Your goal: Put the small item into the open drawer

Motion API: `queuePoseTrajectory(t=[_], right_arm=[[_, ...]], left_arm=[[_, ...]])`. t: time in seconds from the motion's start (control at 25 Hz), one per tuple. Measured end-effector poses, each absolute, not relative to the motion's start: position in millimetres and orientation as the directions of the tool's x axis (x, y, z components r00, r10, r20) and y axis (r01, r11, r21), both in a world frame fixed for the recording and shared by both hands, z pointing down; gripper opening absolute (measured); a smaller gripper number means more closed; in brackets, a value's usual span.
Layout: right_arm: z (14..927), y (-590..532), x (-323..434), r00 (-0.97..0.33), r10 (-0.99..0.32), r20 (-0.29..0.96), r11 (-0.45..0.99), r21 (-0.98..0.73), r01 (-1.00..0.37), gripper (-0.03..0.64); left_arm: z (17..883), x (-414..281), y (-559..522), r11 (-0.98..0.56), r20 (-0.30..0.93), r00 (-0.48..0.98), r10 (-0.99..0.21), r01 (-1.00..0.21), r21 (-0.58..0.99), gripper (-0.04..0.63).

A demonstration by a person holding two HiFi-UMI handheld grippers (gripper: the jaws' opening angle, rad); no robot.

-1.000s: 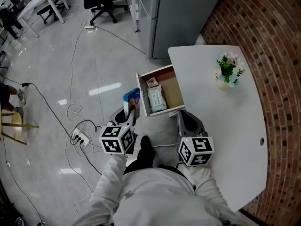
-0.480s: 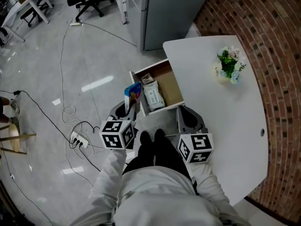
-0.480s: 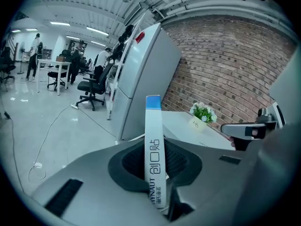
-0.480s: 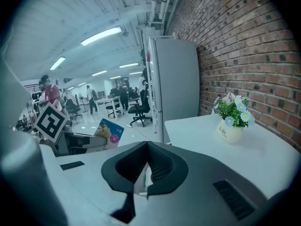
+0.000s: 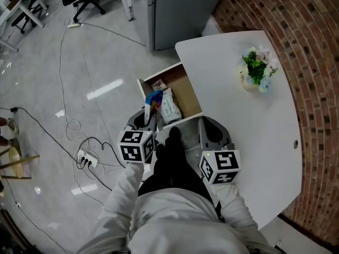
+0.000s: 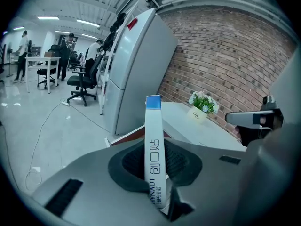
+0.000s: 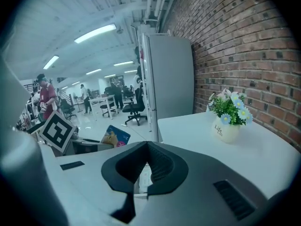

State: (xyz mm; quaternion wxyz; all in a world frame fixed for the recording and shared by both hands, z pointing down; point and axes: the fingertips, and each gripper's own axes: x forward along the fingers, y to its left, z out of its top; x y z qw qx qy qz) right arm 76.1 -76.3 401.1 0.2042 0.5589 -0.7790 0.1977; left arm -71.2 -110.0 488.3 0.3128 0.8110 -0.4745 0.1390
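The white counter point(image 5: 249, 142) has its drawer point(image 5: 188, 89) open; the left tool point(image 6: 157, 173), clenched on an upright blue box point(image 5: 153, 100), has carried it from beside the drawer's left wall to over its left part; the right tool point(image 7: 146, 171), jaws slightly apart, holds nothing.

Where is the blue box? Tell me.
Head view, left of centre: the thin blue box stands clamped in the left claw, at the open wooden drawer's near left corner.
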Motion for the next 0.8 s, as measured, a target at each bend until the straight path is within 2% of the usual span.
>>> queuePoseTrajectory(t=[0.8], right_arm=[[424.8, -110.3, 109.4, -0.254, -0.786, 0.564, 0.251, -0.085, -0.964, 0.028]], left_arm=[[594.8, 9.6, -167.8, -0.459, 0.645, 0.556, -0.524, -0.823, 0.335, 0.067]])
